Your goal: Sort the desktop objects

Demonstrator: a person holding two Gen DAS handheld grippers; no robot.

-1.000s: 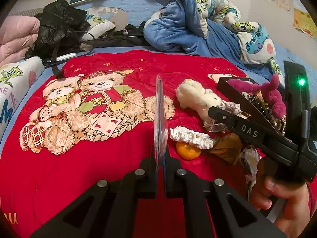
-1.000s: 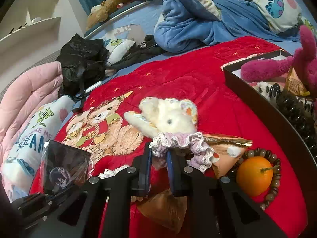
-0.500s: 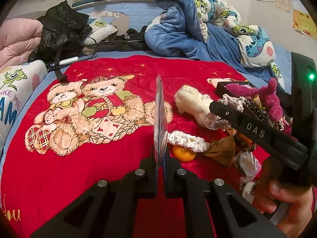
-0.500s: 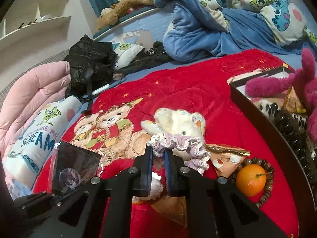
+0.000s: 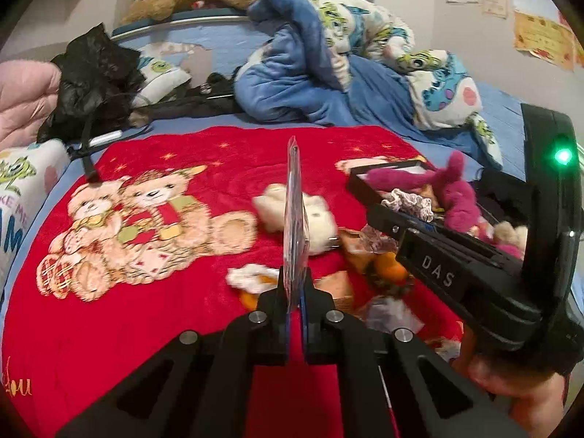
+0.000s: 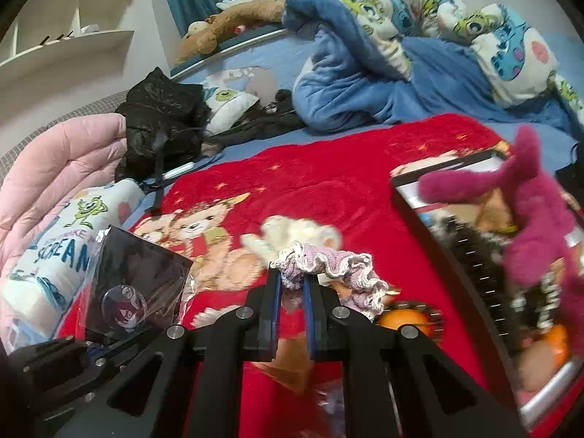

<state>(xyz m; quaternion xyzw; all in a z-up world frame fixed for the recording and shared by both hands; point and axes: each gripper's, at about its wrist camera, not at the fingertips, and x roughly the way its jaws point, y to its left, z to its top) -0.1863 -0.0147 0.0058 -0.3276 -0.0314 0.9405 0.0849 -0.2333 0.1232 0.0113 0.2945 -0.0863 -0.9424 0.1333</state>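
Observation:
My left gripper (image 5: pixel 295 284) is shut on a clear plastic packet (image 5: pixel 295 215), held edge-on above the red blanket; in the right wrist view the packet (image 6: pixel 135 288) shows a dark card with a round badge. My right gripper (image 6: pixel 292 277) is shut on a pale pink-and-white scrunchie (image 6: pixel 328 266), held in the air left of the black box (image 6: pixel 460 252). In the left wrist view the scrunchie (image 5: pixel 410 200) hangs at the box's near edge (image 5: pixel 359 184). The box holds a magenta plush (image 6: pixel 529 226) and a black hair claw (image 6: pixel 474 255).
On the red blanket (image 5: pixel 109 328) lie a cream plush toy (image 5: pixel 317 215), oranges (image 6: pixel 405 321), a white scrunchie (image 5: pixel 248 273) and snack packets (image 5: pixel 339 288). A blue duvet (image 5: pixel 310 73), a black bag (image 5: pixel 91 73) and pillows lie beyond.
My right gripper has lifted the pink scrunchie off the blanket and carried it right, to the black box. The left gripper keeps the packet and has risen slightly.

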